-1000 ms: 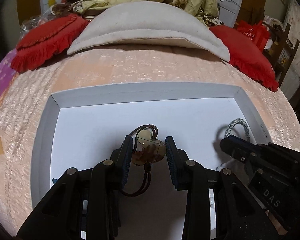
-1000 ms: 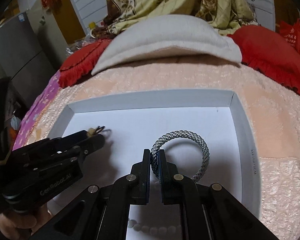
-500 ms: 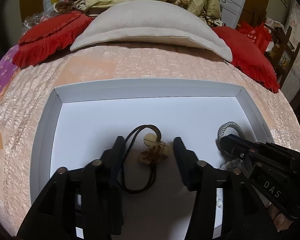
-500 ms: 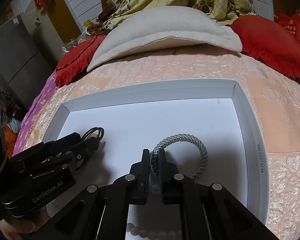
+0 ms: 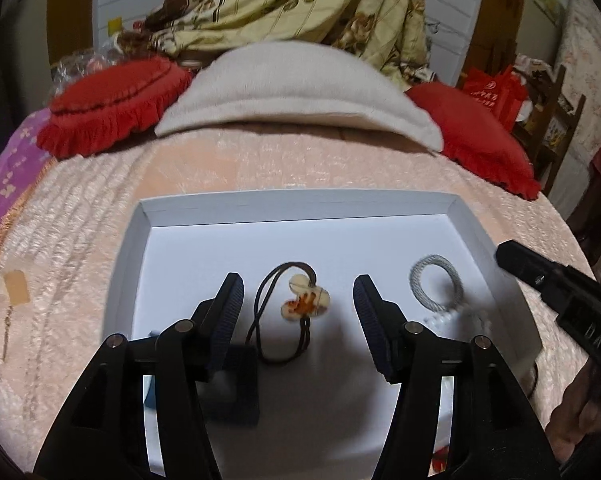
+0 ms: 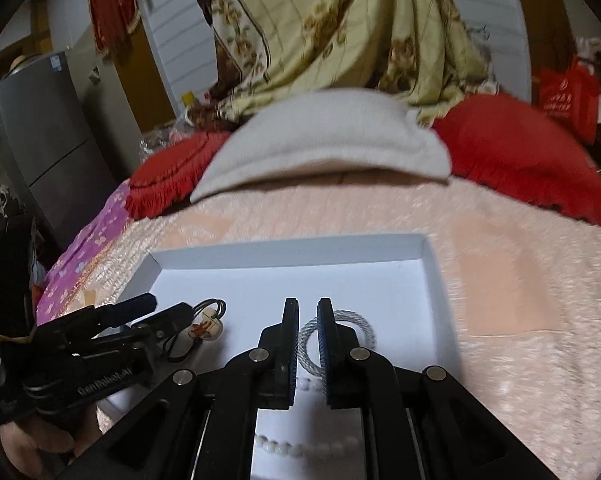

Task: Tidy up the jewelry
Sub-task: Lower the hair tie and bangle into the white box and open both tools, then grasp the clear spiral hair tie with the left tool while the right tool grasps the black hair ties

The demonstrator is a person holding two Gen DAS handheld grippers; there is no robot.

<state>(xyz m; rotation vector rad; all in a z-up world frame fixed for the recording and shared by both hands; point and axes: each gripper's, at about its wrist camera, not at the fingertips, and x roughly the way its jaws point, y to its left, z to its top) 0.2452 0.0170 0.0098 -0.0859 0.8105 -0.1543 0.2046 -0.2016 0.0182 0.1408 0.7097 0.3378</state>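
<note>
A shallow white box (image 5: 300, 200) lies on the peach bedspread. On its floor rests a cream and orange pendant (image 5: 306, 302) on a dark cord. My left gripper (image 5: 298, 278) hangs above it with its jaws opening, the pads well clear of the pendant on both sides. To the right a grey braided bracelet (image 5: 436, 284) lies flat, with white beads (image 5: 456, 316) just in front. My right gripper (image 6: 307, 302) is shut with nothing in it; the bracelet (image 6: 364, 328) shows behind its fingers. Seen from the left wrist, the right gripper (image 5: 504, 250) is clear of the bracelet.
A beige cushion (image 5: 296, 92) and two red fringed pillows (image 5: 108, 112) lie beyond the box, under a hanging floral blanket (image 5: 300, 4). A strand of white beads (image 6: 300, 448) crosses the box's near end. A small paper tag (image 5: 16, 292) lies on the bedspread to the left.
The left jaws have spread and let go of the pendant, which now lies on the box floor. Both grippers have drawn back and up. The right gripper has come off the bracelet.
</note>
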